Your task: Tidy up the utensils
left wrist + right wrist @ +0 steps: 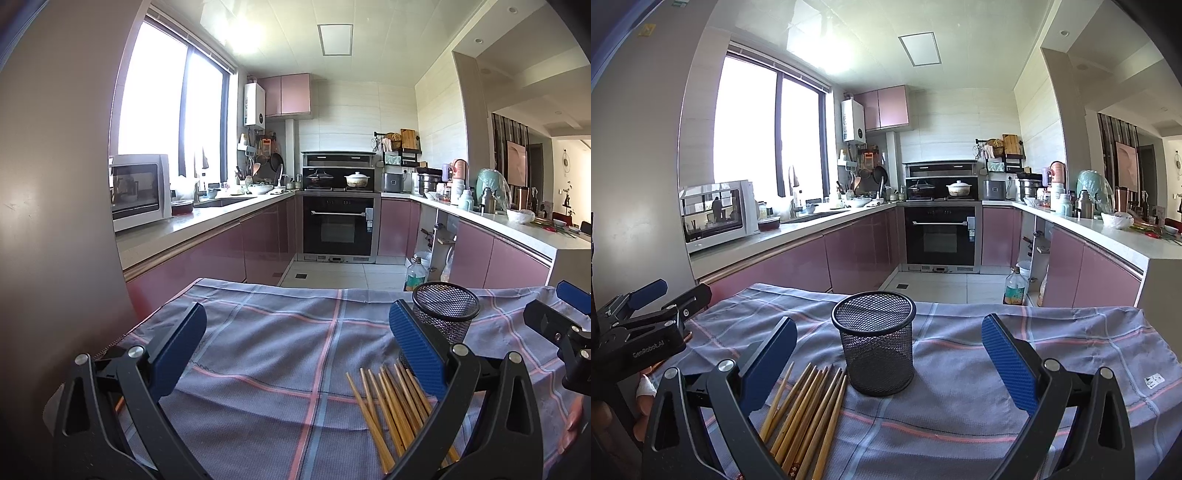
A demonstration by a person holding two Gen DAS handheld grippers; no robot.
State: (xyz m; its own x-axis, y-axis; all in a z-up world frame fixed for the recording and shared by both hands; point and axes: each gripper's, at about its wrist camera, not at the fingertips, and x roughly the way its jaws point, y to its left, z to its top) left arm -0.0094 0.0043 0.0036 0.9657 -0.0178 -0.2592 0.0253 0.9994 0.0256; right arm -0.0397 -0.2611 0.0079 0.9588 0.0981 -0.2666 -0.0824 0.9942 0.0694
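Pink kitchen cabinets (790, 266) and an oven (942, 236) fill the far background, beyond a table covered with a checked cloth (1015, 350). That cloth's far edge drops straight to the tiled floor (934, 284), and its right edge falls away just past the right gripper.

A black mesh cup (875, 347) stands upright near the middle of the cloth, empty as far as can be seen. Just left of it and nearer, a bundle of wooden chopsticks (809, 410) lies flat, its far tips close beside the cup's base.

In the right wrist view, the right gripper (888, 363) is spread wide and holds nothing, its blue fingers (1006, 365) flanking the cup and chopsticks. Bare cloth lies to the right of the cup.

In its own view, the left gripper (297, 354) is also wide apart and empty, over bare cloth left of the chopsticks (391, 406).
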